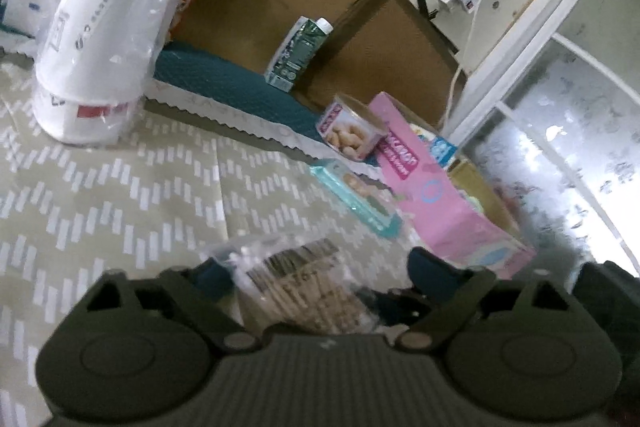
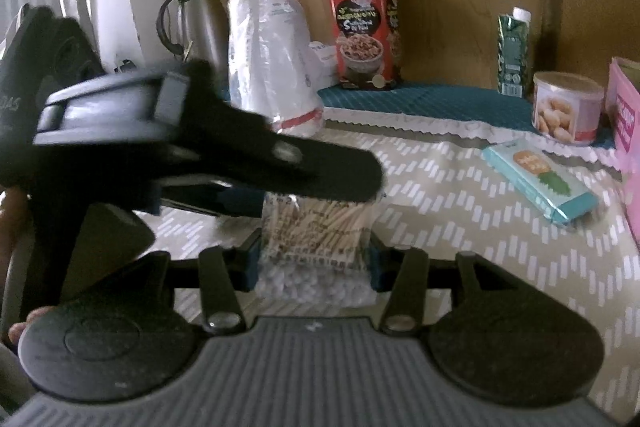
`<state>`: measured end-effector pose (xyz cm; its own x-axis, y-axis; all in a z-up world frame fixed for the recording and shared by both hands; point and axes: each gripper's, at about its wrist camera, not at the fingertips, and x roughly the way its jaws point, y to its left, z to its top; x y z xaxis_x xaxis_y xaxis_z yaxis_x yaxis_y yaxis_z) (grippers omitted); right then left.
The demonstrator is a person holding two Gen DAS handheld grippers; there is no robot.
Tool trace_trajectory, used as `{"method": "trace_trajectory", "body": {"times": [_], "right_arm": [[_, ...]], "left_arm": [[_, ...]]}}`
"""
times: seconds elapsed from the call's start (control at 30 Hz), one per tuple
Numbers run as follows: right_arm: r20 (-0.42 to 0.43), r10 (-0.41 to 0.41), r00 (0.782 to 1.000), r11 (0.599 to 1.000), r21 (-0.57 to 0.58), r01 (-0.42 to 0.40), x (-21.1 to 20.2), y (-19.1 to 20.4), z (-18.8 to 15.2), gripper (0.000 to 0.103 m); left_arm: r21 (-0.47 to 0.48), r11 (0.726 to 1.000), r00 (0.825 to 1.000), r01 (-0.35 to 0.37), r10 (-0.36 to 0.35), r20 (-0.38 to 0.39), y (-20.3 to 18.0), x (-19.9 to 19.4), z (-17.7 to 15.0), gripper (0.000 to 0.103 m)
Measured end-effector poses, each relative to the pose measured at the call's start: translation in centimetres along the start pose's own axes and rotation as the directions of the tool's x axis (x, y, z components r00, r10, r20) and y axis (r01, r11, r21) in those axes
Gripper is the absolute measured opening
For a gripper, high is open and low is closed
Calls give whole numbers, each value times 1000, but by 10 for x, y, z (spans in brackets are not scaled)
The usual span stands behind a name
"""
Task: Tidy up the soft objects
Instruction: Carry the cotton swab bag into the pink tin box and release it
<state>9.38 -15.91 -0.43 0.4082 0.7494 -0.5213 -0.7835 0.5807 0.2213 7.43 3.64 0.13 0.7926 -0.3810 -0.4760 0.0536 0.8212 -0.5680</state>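
Note:
A clear bag of cotton swabs (image 2: 316,239) with wooden sticks is clamped between the blue pads of my right gripper (image 2: 314,267), just above the chevron-patterned cloth (image 2: 460,227). From the left, a black finger (image 2: 328,171) of my left gripper reaches over the bag's far end. In the left wrist view the same bag (image 1: 296,287) lies between the jaws of my left gripper (image 1: 320,275). Those jaws stand wide, and a gap shows between the bag and the pad on the right, so it is open.
A sleeve of stacked white cups (image 1: 108,27) stands at the back left. Along the teal mat are a red box (image 2: 364,27), a green carton (image 1: 300,51) and a nut can (image 1: 352,131). A teal packet (image 1: 356,195) and pink box (image 1: 440,195) lie right. A thermos jug (image 2: 196,23) stands far left.

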Motion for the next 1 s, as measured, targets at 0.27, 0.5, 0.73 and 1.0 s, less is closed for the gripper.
{"method": "trace_trajectory", "body": {"times": [0.27, 0.5, 0.73, 1.0], "right_arm": [[16, 22, 1000, 999, 33, -22, -8, -4, -1, 51], [49, 28, 998, 987, 157, -36, -24, -23, -5, 51], [119, -6, 993, 988, 155, -12, -43, -24, -9, 51], [194, -46, 980, 994, 111, 25, -63, -27, -9, 51]], "left_arm": [[-73, 997, 1000, 19, -18, 8, 6, -4, 1, 99], [-83, 996, 999, -29, 31, 15, 3, -9, 3, 103], [-164, 985, 999, 44, -46, -7, 4, -11, 9, 101], [-33, 993, 986, 114, -118, -119, -56, 25, 16, 40]]}}
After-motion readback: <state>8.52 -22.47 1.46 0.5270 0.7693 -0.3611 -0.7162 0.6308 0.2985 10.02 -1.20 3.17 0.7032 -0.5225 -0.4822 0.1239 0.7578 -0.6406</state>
